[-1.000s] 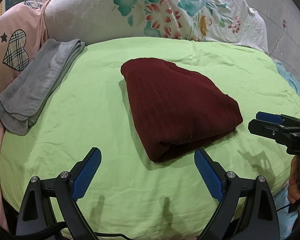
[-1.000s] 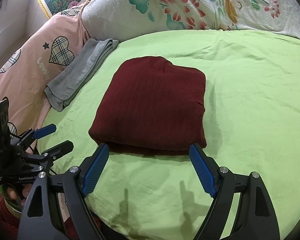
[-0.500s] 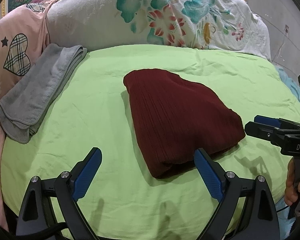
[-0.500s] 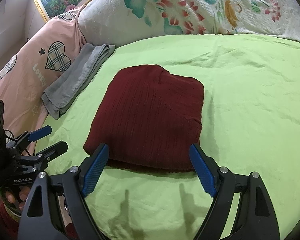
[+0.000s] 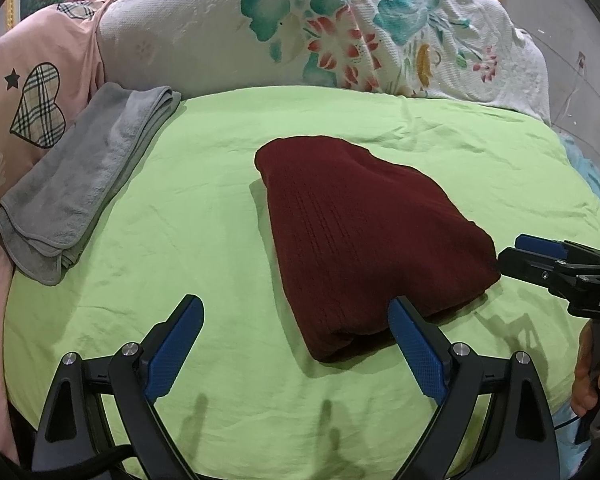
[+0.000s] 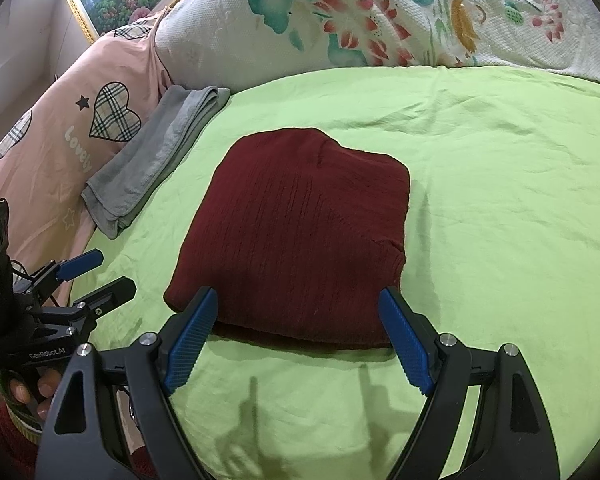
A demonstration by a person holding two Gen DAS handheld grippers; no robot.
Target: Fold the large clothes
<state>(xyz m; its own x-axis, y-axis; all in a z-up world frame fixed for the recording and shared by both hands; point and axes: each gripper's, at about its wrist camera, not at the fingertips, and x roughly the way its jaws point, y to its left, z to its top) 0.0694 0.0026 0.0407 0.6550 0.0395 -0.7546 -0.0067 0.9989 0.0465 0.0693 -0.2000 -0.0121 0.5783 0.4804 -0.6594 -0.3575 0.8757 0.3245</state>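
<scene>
A dark red knitted garment (image 5: pixel 364 240) lies folded into a thick rectangle on the green sheet (image 5: pixel 204 208); it also shows in the right wrist view (image 6: pixel 300 236). My left gripper (image 5: pixel 296 340) is open and empty, hovering just short of the garment's near left corner. My right gripper (image 6: pixel 300 336) is open and empty, its blue pads (image 6: pixel 192 332) standing at the garment's near edge, one at each corner. Each gripper shows in the other's view, the right one (image 5: pixel 528 252) at the garment's right edge and the left one (image 6: pixel 96 276) to its left.
A folded grey towel (image 5: pixel 80 184) lies at the sheet's left edge, also in the right wrist view (image 6: pixel 156 156). A pink pillow with plaid hearts (image 5: pixel 32 112) and a white floral quilt (image 5: pixel 320 32) bound the back. The bed edge is near me.
Both grippers have moved slightly forward toward the folded garment, which now reaches the pads in both views. Both stay open. The garment has not moved.
</scene>
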